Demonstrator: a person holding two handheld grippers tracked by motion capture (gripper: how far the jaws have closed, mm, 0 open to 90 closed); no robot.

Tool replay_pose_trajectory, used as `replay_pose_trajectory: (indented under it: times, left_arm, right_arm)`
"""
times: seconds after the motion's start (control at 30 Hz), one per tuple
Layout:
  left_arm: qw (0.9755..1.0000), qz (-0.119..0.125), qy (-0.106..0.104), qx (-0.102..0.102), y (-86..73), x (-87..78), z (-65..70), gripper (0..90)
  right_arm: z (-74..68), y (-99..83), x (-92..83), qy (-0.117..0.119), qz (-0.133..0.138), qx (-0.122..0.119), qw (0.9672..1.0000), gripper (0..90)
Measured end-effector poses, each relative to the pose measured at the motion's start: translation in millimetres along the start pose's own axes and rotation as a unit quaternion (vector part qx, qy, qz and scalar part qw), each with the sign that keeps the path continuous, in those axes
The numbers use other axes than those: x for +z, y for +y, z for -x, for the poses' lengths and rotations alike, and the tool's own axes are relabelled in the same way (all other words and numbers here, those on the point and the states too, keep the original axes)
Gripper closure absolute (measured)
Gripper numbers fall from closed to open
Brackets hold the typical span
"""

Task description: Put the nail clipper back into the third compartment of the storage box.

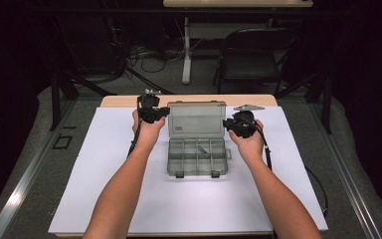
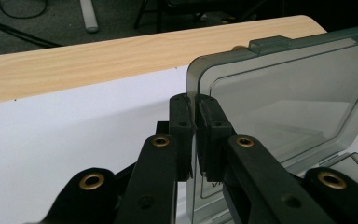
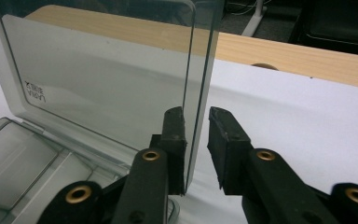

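Two claws flank the upright lid [image 1: 196, 118]: left claw [image 2: 193, 105] clenched on its edge, right claw [image 3: 196, 119] released astride the opposite edge, which it must pinch next, I judge.

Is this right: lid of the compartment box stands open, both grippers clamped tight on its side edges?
Not quite. The lid of the box does stand open, and the left gripper is clamped on its side edge. The right gripper is not: the right gripper view shows a gap between the lid edge and one jaw, so that grip is loose.
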State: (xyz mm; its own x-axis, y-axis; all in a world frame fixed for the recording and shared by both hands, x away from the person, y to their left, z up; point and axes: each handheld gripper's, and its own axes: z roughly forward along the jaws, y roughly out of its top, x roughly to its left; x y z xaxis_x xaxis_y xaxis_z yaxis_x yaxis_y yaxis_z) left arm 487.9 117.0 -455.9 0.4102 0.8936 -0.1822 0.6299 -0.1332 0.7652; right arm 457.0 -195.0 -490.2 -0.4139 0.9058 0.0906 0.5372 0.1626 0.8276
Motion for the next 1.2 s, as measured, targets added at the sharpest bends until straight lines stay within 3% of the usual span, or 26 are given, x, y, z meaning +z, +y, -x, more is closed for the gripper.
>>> replay_pose_trajectory:
  times: [0.2, 0.33, 0.57, 1.2]
  left_arm:
    - [0.9999, 0.012, 0.003, 0.004, -6.2, -7.3, 4.3, 85.6]
    - [0.9998, 0.017, 0.003, 0.006, -10.0, -13.1, 7.3, 85.8]
    - [0.9997, 0.022, 0.006, 0.010, -17.0, -21.8, 12.2, 86.0]
    - [0.9994, 0.031, -0.004, 0.013, -35.8, -40.9, 20.0, 85.8]
  right_arm:
    - [-2.8, 10.9, -16.3, 0.007, 0.004, -0.011, 0.9999, 73.3]
    - [-9.8, 17.3, -25.5, -0.007, -0.001, -0.031, 0.9995, 73.2]
    - [-18.8, 28.3, -37.1, 0.007, -0.014, -0.030, 0.9994, 90.0]
    - [-35.7, 56.5, -62.3, 0.023, -0.017, -0.041, 0.9987, 90.0]
